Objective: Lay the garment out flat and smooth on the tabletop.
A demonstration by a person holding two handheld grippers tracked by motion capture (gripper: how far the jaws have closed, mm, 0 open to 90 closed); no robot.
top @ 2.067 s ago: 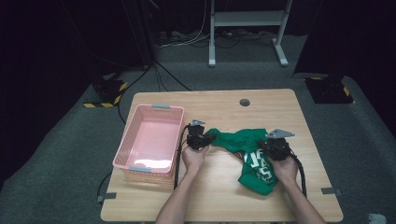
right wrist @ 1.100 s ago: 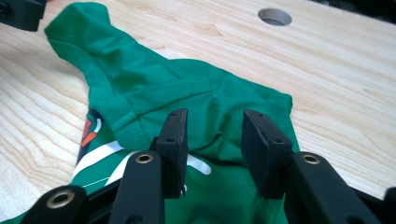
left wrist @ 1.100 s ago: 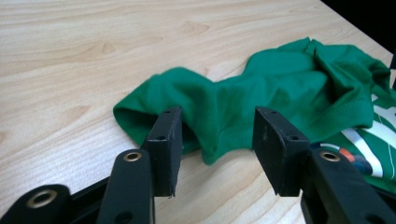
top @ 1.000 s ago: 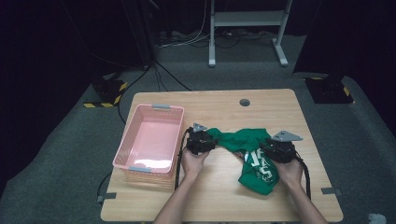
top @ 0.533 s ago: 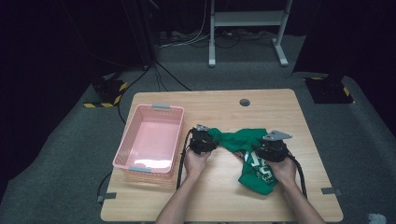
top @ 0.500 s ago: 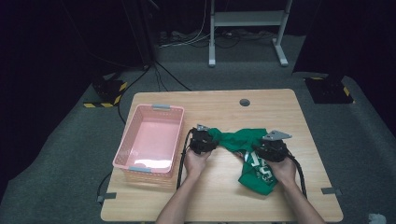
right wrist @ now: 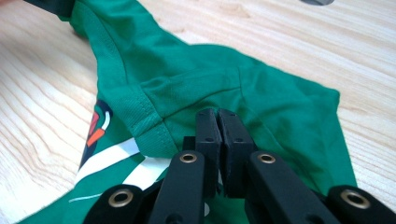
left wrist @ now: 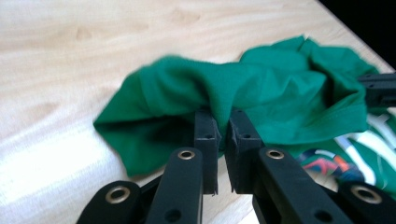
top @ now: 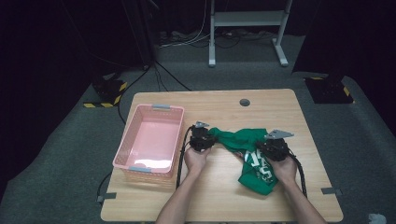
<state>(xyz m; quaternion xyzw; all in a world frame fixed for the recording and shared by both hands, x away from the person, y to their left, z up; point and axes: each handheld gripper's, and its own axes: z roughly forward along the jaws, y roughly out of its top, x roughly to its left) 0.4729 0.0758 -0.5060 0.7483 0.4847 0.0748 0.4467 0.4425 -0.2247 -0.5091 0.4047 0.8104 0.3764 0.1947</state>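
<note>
Pinching the green shirt [top: 252, 151] mid-desk, left gripper [left wrist: 221, 122] and right gripper [right wrist: 218, 122] have just clamped on cloth, nothing lifted yet, pink basket [top: 122, 156] at the left edge empty.

The green shirt [left wrist: 261, 93] is soft knit cloth, matt, with ribbed stitched hems and a smooth printed design in white and orange. The table [top: 224, 196] is pale wood with visible grain and a light satin sheen. The pink basket [top: 148, 142] is slightly glossy plastic with latticed walls. Each gripper's 2 jaws are matt black plastic, fixed with shiny brass-coloured metal rivets. The floor [top: 60, 154] looks like rough grey carpet.
</note>
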